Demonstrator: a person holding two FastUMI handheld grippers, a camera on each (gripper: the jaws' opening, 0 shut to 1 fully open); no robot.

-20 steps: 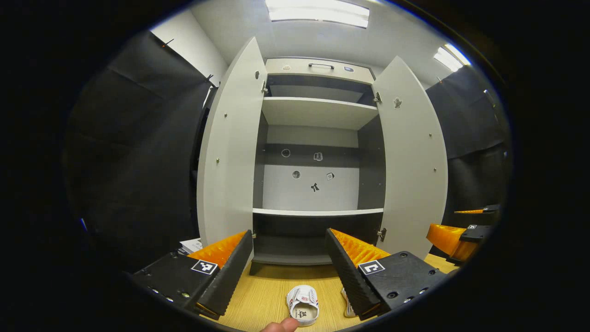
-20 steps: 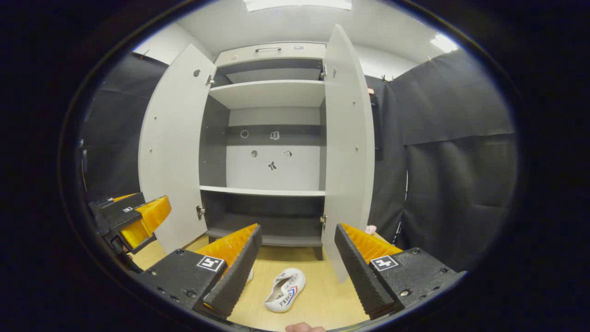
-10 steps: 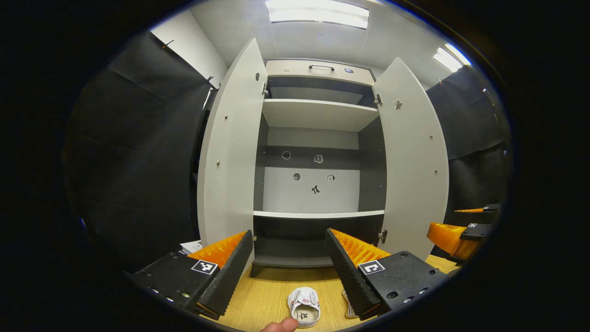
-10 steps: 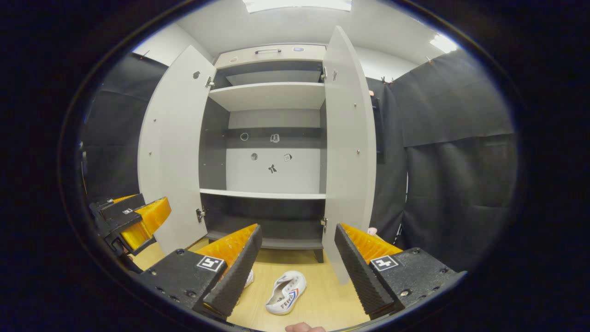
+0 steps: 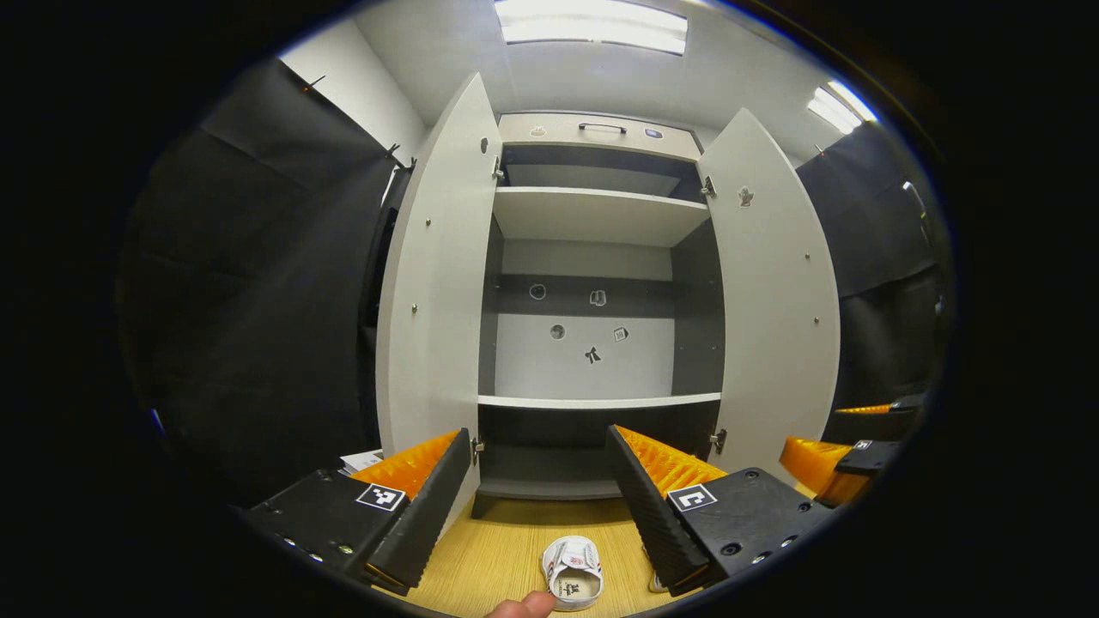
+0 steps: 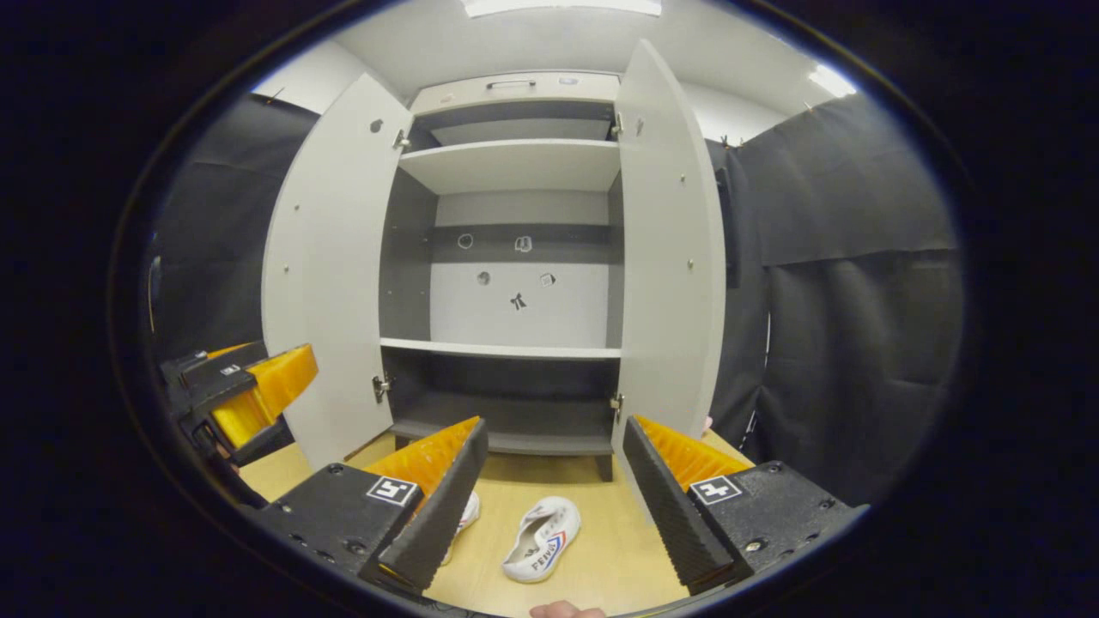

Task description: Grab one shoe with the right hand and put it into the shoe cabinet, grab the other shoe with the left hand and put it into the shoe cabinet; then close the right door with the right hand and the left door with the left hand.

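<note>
The tall grey shoe cabinet (image 6: pixel 515 283) stands with its left door (image 6: pixel 330 275) and right door (image 6: pixel 665 249) both swung wide open and bare shelves inside. In front of it, on the light wooden floor (image 6: pixel 601 549), two small white shoes lie near each other, one (image 6: pixel 543 539) plainly visible and the other (image 6: pixel 464 515) half hidden behind a finger. The left gripper (image 5: pixel 538 493) and the right gripper (image 6: pixel 555 481) both hover above the shoes with fingers spread and hold nothing.
</note>
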